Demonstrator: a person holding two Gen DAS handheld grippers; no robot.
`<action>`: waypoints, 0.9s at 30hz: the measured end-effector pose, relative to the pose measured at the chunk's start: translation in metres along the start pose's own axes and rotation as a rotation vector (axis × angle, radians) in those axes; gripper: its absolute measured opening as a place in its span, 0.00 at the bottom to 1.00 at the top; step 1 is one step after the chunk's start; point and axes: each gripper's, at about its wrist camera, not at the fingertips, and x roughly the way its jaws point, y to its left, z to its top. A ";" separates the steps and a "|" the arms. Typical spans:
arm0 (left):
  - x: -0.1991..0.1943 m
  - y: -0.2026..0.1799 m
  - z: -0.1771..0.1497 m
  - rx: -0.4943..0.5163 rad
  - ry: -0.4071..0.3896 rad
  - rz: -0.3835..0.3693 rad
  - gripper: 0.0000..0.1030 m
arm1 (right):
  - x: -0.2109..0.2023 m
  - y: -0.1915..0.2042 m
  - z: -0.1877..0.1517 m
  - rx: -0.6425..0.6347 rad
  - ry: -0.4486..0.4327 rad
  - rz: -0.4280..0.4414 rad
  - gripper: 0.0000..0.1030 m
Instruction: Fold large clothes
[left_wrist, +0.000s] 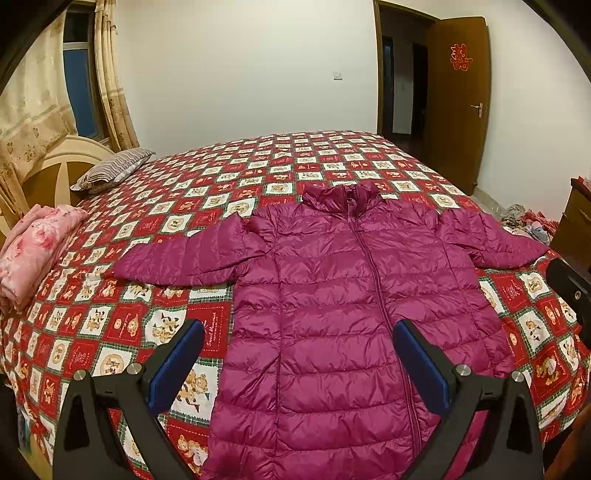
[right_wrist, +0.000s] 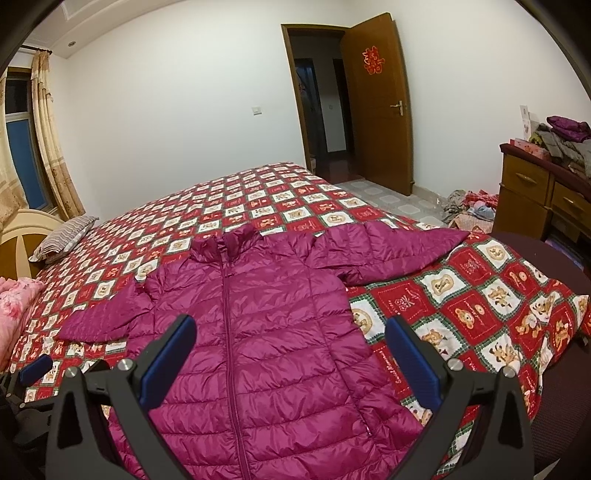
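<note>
A magenta quilted puffer jacket (left_wrist: 332, 288) lies flat on the bed, front up, zipped, collar at the far end and both sleeves spread sideways. It also shows in the right wrist view (right_wrist: 266, 332). My left gripper (left_wrist: 299, 332) is open and empty, held above the jacket's lower left part. My right gripper (right_wrist: 291, 332) is open and empty, held above the jacket's lower right part. The left gripper's tip (right_wrist: 35, 369) shows at the left edge of the right wrist view.
The bed (left_wrist: 258, 166) has a red and white checked bear-print cover. A striped pillow (left_wrist: 110, 170) and a folded pink cloth (left_wrist: 33, 251) lie at its left. A wooden dresser (right_wrist: 535, 192) with piled clothes stands right, clothes lie on the floor (right_wrist: 469, 206), and an open door (right_wrist: 380, 103) is behind.
</note>
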 end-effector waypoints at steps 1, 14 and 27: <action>0.000 -0.001 0.000 0.001 -0.001 0.000 0.99 | 0.000 0.000 0.000 0.001 0.001 0.003 1.00; 0.002 -0.001 0.000 -0.007 0.002 0.007 0.99 | 0.000 0.001 -0.003 -0.004 0.004 0.004 1.00; 0.000 0.000 0.001 -0.009 -0.006 0.001 0.99 | -0.001 0.001 -0.003 -0.005 0.001 0.004 1.00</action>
